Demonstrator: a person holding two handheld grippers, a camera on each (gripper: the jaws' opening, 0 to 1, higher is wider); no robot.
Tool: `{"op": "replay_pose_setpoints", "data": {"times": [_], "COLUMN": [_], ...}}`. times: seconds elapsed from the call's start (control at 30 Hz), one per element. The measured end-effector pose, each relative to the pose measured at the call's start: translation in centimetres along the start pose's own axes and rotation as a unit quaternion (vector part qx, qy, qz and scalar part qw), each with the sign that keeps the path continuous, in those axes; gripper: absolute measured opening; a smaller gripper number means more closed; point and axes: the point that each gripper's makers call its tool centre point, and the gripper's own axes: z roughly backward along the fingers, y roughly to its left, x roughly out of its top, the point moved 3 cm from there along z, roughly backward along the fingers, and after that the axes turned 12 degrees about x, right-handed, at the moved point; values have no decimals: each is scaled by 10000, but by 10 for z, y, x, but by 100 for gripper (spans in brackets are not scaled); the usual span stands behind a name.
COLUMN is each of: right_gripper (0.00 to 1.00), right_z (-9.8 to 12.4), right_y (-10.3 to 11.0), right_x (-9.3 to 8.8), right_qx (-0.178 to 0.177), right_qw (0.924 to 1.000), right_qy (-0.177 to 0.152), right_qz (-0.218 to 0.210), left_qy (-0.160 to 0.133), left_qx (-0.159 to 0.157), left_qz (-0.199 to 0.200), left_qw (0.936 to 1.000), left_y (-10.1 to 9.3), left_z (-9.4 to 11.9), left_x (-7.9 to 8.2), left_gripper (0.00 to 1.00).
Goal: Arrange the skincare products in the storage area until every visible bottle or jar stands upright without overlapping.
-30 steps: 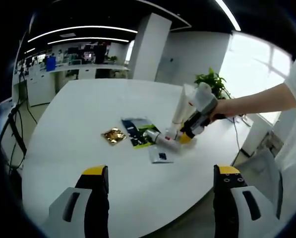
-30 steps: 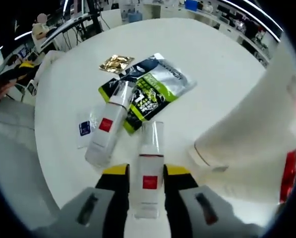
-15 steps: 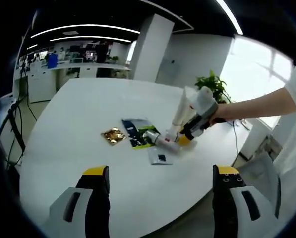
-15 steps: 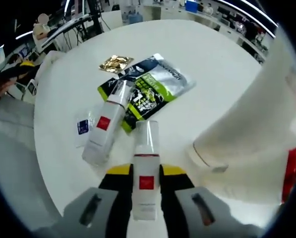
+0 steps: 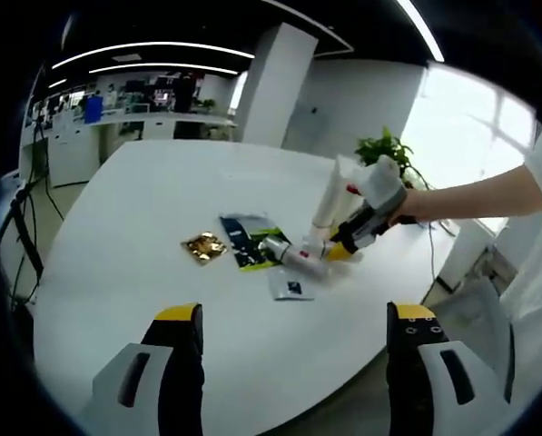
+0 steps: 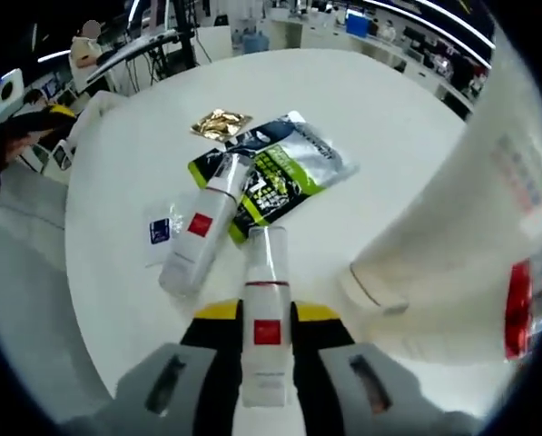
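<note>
My right gripper (image 6: 267,313) is shut on a white bottle with a red label (image 6: 267,272), held cap-forward just over the white table (image 6: 125,173). A second white bottle (image 6: 202,232) lies on its side to the left, its cap on a green and black sachet (image 6: 284,173). A tall white tube (image 6: 452,254) stands close on the right. In the left gripper view the right gripper (image 5: 361,222) is beside the standing tube (image 5: 330,195) and the lying bottle (image 5: 293,257). My left gripper (image 5: 295,313) is open and well short of them.
A gold sachet (image 6: 221,123) and a small clear sachet with a blue mark (image 6: 160,232) lie near the bottles. A person's arm (image 5: 479,186) reaches in from the right. A potted plant (image 5: 389,150) stands past the table's far edge.
The right gripper's jaws have come together on the red-labelled bottle and now hold it. The left gripper has stayed open and almost still.
</note>
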Motion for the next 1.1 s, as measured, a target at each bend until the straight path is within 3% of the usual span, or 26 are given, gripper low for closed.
{"op": "replay_pose_setpoints", "data": {"times": [0.43, 0.77, 1.1], "right_gripper": [19, 19, 19], "right_z": [27, 50, 71], "right_y": [14, 34, 60], "right_x": [13, 35, 62], "right_qx": [-266, -279, -273], "right_qw": [9974, 9918, 9814], "right_qy": [-663, -1234, -1895], "right_qz": [104, 167, 134], "left_qy": [-13, -185, -409], "left_qx": [-105, -320, -558], "left_qz": [94, 313, 850], "left_qw": [9999, 9988, 9940], "left_y": [-10, -18, -22], "left_z": [2, -2, -2], "left_x": [6, 26, 49], "left_gripper": [81, 81, 81]}}
